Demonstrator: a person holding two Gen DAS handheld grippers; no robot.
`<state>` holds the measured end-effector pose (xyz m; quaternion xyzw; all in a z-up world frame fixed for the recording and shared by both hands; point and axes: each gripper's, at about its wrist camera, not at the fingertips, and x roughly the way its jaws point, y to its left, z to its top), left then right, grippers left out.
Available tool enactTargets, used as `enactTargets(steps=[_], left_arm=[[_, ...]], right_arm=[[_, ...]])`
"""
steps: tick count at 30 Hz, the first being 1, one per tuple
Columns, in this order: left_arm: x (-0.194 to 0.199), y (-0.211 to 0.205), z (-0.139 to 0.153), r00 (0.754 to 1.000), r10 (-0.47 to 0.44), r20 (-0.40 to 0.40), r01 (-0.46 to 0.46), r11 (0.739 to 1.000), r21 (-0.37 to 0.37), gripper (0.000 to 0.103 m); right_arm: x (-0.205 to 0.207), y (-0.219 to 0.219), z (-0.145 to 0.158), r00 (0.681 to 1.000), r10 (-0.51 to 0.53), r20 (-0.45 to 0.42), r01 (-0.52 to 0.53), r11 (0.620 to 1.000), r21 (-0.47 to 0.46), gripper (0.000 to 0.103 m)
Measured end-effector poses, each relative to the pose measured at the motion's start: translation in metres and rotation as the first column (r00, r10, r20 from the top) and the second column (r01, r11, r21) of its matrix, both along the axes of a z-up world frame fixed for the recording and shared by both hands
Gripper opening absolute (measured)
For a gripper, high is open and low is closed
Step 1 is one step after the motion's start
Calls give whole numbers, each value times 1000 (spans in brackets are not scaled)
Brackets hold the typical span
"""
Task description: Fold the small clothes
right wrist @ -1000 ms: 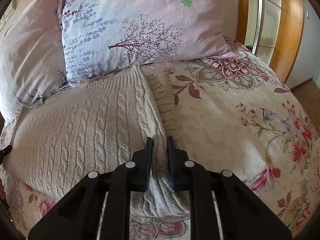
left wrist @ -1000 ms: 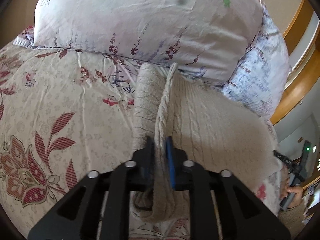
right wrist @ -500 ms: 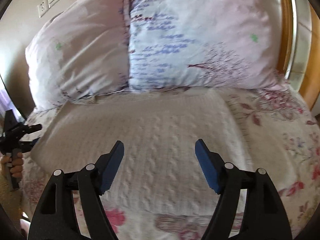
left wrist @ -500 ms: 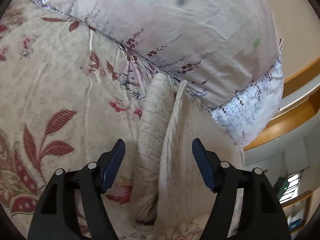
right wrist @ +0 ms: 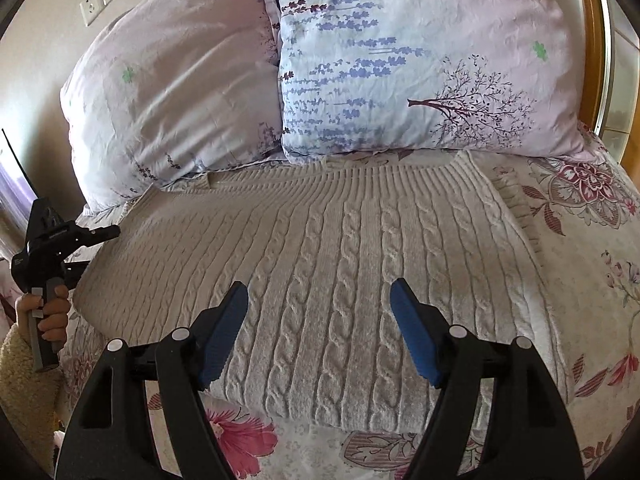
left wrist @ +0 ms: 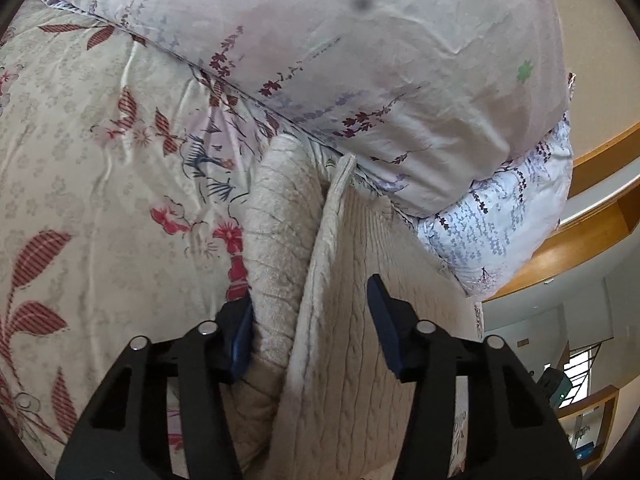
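- Sweater [right wrist: 320, 280]: cream cable-knit with raised rope-like braids and a ribbed band along its far edge; it lies flat on the bedspread [right wrist: 592, 280], its far edge just in front of the pillows.
- In the left wrist view the sweater [left wrist: 360, 320] shows a fuzzy rolled fold [left wrist: 276, 232] along its left edge, running from near to far.
- Left gripper [left wrist: 310, 320]: black frame, blue ridged pads; the jaws are partly apart and closing, with the rolled fold and the sweater's edge between them. The left pad [left wrist: 242, 332] sits against the fold, the right pad stands clear of the knit.
- Right gripper [right wrist: 320, 328]: same build, jaws wide apart above the middle of the sweater, holding nothing.
- Bedspread: smooth cream cotton printed with red and pink flowers and striped leaves.
- Two plump pillows, the left one [right wrist: 172, 100] pale lilac, the right one [right wrist: 420, 60] printed with lavender sprigs and a dark tree, both creased.
- A hand [right wrist: 50, 312] with a fleecy cuff grips the left gripper's handle at the sweater's left edge.
- No readable writing shows.
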<state>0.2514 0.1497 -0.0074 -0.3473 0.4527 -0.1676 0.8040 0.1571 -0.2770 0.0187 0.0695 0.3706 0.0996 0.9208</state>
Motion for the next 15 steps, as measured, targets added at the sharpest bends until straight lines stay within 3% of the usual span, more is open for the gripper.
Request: enactTargets(steps=[2,3,8,15], left_arm=[[2,-4,-4,1000,-2,-28,2,1000,-9,28],[3,-5,-6,999,-5,-36,4,1000,-20,26],[-1,-7,2,1000,15,-20,-17,997,-71,21],[-9,-36,44,998,-3,64,11,992,-127,20]], right_arm=[[0,1,1,1000,4,2,-4,1000,1,75],[0,1,1,1000,6,4,-6,1000,2,75],[0,-1,5,1000,15,22,-15,1000,8,75],[-2,-6,12,999,11,47,-12,999,33,75]])
